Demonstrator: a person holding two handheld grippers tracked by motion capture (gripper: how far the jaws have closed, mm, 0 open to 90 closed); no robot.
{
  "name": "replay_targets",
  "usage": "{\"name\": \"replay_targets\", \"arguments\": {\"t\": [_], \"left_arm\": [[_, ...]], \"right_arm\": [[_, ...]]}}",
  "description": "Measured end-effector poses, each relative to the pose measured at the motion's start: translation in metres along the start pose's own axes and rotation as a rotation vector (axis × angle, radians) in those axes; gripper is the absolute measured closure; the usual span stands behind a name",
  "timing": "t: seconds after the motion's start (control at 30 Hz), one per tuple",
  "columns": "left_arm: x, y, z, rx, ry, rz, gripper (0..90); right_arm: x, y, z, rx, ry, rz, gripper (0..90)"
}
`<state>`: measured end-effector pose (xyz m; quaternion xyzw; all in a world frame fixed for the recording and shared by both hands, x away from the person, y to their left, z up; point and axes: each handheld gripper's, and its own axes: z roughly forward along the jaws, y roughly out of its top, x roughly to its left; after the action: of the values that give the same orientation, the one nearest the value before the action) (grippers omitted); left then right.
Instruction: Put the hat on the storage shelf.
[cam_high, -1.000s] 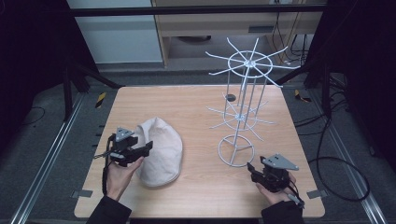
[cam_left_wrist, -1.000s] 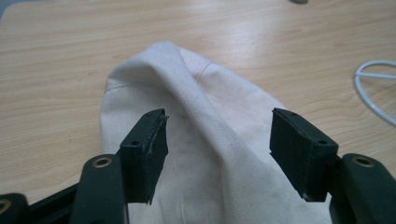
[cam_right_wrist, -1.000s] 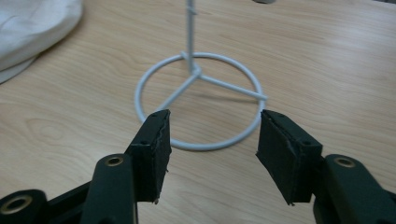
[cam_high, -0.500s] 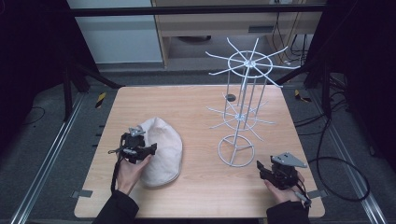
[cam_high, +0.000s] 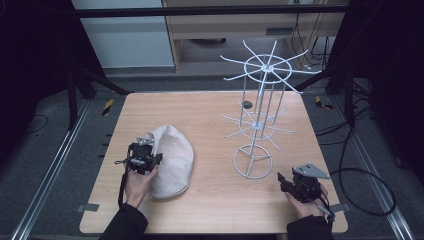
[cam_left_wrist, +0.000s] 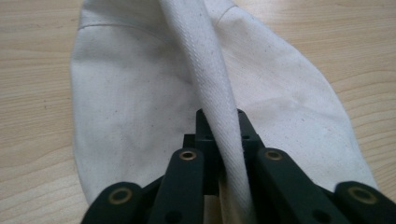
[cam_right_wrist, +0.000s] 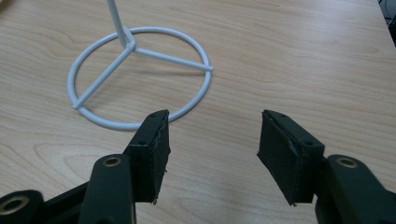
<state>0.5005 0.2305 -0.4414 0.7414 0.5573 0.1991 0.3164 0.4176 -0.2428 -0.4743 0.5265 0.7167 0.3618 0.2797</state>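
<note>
— From the high view, how far along is this?

— Barely begun, I'd say. The cap (cam_high: 170, 160) lies flat on the bench (cam_high: 210, 210), left of centre and near the front. The left tongs (cam_high: 143, 159) sit at its left edge, and their jaws have just been closing on it. The wire rack (cam_high: 260, 120) stands to the right, well apart from the cap, every arm bare.

— And the right tongs (cam_high: 295, 184)?

— Down at the near right corner, beside the rack's base ring, holding nothing.

— What does the left gripper view give?

— The grip is made. The cap (cam_left_wrist: 140, 93) spreads out on the wood, and a raised fold of its rim (cam_left_wrist: 210, 70) runs straight down between the two black jaws, pinched tight.

— The right gripper view?

— The jaws of the right tongs (cam_right_wrist: 212, 140) stand wide apart over bare wood, the base ring (cam_right_wrist: 140, 74) just beyond them.

— So what's left?

— By my guess, nearly everything: lifting the cap, carrying it across, hanging it on an arm.
</note>
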Motion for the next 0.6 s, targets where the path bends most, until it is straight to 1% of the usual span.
{"name": "replay_targets", "arguments": {"t": [0.13,0.2,0.23,0.27,0.3,0.33,0.37,0.4,0.43,0.47,0.5,0.57,0.6], "left_arm": [[0.004,0.000,-0.007,-0.026,-0.021,-0.002,87.9],[0.005,-0.001,-0.008,-0.034,-0.026,-0.003,88.1],[0.006,-0.001,-0.012,-0.049,-0.035,-0.004,88.2],[0.006,-0.001,-0.012,-0.049,-0.035,-0.004,88.2],[0.007,-0.002,-0.016,-0.064,-0.048,-0.002,88.2],[0.007,-0.002,-0.016,-0.064,-0.048,-0.002,88.3],[0.007,-0.002,-0.020,-0.082,-0.063,0.001,88.3],[0.007,-0.002,-0.020,-0.082,-0.063,0.001,88.3],[0.007,-0.003,-0.025,-0.104,-0.080,0.004,88.3],[0.007,-0.003,-0.025,-0.104,-0.080,0.004,88.3],[0.007,-0.003,-0.030,-0.122,-0.094,0.012,88.4],[0.008,-0.003,-0.033,-0.126,-0.096,0.017,88.3],[0.007,-0.003,-0.035,-0.138,-0.098,0.022,88.4]], "right_arm": [[-0.001,-0.001,0.002,0.004,-0.001,-0.008,43.3],[-0.002,-0.001,0.002,0.002,-0.001,-0.007,43.4],[-0.003,-0.002,0.001,0.002,-0.002,-0.003,43.4],[-0.003,-0.002,0.002,0.001,-0.003,-0.006,43.4],[-0.003,-0.002,0.002,0.002,-0.002,-0.004,43.5],[-0.003,-0.002,0.002,0.002,-0.002,-0.004,43.5],[-0.003,-0.002,0.002,0.003,-0.002,-0.003,43.6],[-0.003,-0.002,0.002,0.003,-0.002,-0.003,43.6],[-0.003,-0.002,0.002,0.002,-0.002,-0.005,43.7],[-0.003,-0.002,0.002,0.002,-0.002,-0.005,43.7],[-0.003,-0.003,0.003,0.001,-0.003,-0.010,43.8],[-0.004,-0.003,0.003,0.002,-0.005,-0.010,43.8],[-0.004,-0.003,0.003,0.002,-0.004,-0.010,43.8]]}}
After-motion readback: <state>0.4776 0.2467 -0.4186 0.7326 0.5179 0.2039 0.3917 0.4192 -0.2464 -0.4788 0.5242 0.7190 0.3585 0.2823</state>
